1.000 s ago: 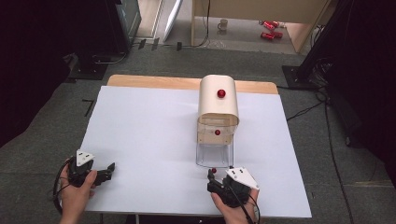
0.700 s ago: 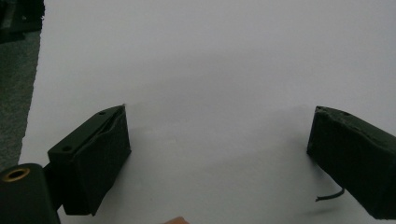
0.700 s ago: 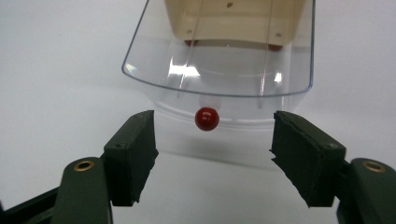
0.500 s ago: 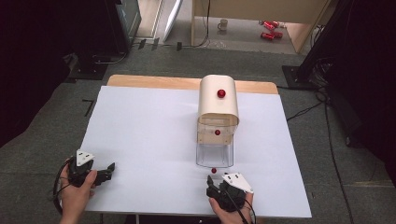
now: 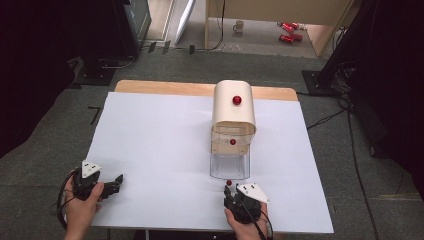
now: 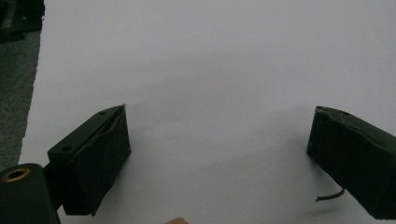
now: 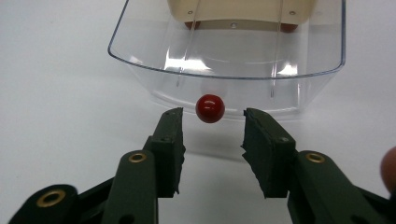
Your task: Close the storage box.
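White sheet (image 5: 165, 150) covers the table w/ a strip of bare wood (image 5: 165, 87) showing along the far edge; grey carpet around it, dark stands and cables at the sides.

Near edge, high view: left hand (image 5: 80, 210) holds the left gripper (image 5: 118, 180) at the sheet's near-left corner, jaws pointing right. Left gripper view: jaws spread wide, nothing btwn them, just white sheet.

Right hand (image 5: 245, 227) holds the right gripper (image 5: 228, 191) at the near edge, right of centre, grey plate on top. Right gripper view: jaws parted, not gripping. Small red knob (image 7: 209, 108) sits just beyond the tips, roughly centred on the gap btwn them; can't tell if it touches either pad.

That knob is on the front wall of a clear plastic drawer (image 7: 224, 60), pulled out toward the person. In the high view the drawer (image 5: 230, 165) sticks out from under a cream box (image 5: 233, 112) w/ a rounded top, standing right of table centre. Second red knob (image 5: 232, 142) on the box's lower front, third red knob (image 5: 236, 100) on its curved top.

Far off on the floor: a mug (image 5: 239, 26) and red cans (image 5: 288, 31) by a wooden cabinet
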Demonstrator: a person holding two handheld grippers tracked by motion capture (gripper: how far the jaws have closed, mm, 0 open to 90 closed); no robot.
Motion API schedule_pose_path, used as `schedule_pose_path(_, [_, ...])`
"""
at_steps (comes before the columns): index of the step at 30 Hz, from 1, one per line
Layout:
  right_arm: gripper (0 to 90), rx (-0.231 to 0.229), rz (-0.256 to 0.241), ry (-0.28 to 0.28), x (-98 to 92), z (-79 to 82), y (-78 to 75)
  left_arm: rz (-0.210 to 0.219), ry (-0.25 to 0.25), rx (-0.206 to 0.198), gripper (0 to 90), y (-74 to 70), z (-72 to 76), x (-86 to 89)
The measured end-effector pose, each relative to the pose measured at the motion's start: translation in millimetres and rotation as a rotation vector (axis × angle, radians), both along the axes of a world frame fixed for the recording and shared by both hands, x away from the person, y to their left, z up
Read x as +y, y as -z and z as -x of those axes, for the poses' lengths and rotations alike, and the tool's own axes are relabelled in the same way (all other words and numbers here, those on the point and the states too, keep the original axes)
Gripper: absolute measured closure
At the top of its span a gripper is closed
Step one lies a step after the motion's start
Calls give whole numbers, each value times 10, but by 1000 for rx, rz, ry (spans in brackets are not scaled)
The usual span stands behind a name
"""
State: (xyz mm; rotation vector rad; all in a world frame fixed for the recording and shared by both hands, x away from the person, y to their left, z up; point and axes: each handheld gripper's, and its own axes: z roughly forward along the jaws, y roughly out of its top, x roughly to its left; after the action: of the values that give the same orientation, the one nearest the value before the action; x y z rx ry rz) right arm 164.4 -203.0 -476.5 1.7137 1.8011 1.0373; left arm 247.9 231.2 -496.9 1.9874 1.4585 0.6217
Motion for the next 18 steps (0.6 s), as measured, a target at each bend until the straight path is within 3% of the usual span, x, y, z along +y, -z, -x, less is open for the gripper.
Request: schedule_pose_path(18, [750,12,-16,20,53,-109,95,0,0,0,56,0,0,0])
